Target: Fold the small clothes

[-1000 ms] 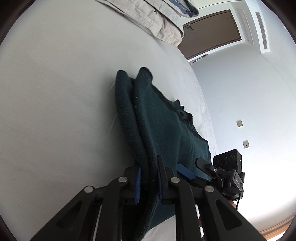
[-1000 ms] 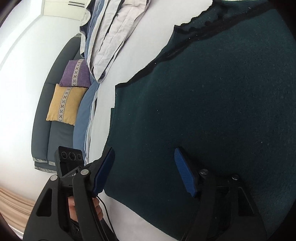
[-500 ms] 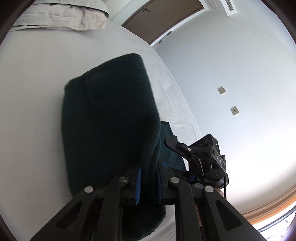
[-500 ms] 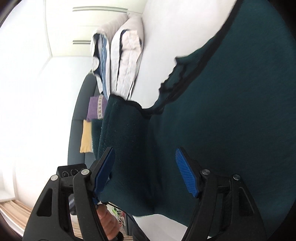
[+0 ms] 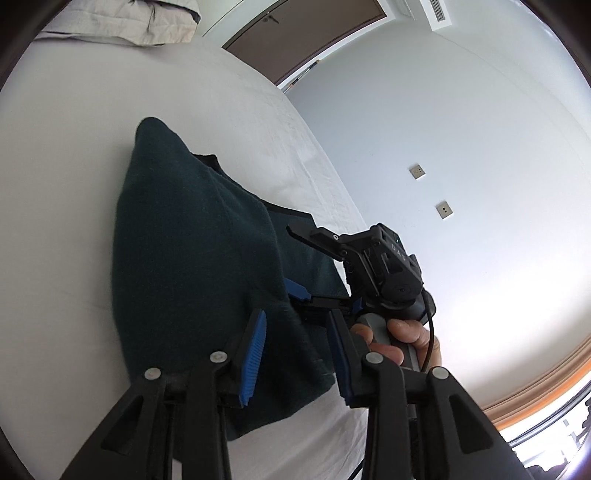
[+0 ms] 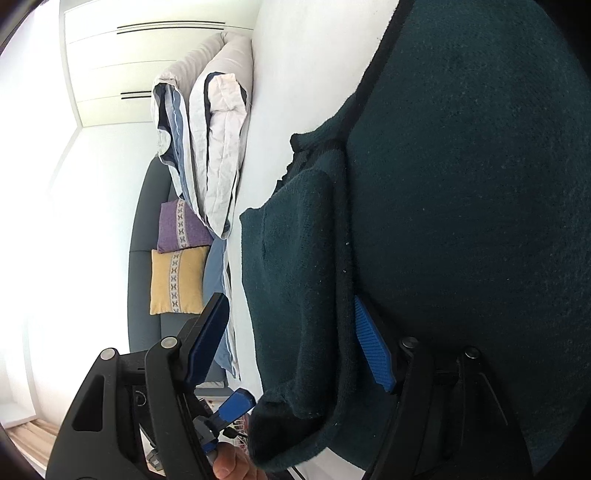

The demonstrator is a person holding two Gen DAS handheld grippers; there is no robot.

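Note:
A dark green knitted garment lies on the white bed, with one side folded over onto the rest. My left gripper hovers over the folded edge. Its jaws are opening, and the cloth sits loosely between the blue pads without being pressed. In the right wrist view the folded flap runs between the fingers of my right gripper, which stands open. The same right gripper, held by a hand, shows just beyond the left one. One blue pad of the left gripper appears at the bottom.
A folded duvet and pillows lie at the head of the bed. Beside the bed stands a dark sofa with a purple cushion and a yellow cushion. A brown door and wall sockets are behind.
My left gripper swung the garment's edge across toward the right gripper, laying it over the rest, then its jaws parted off the cloth. The right gripper shifted along the garment, still open.

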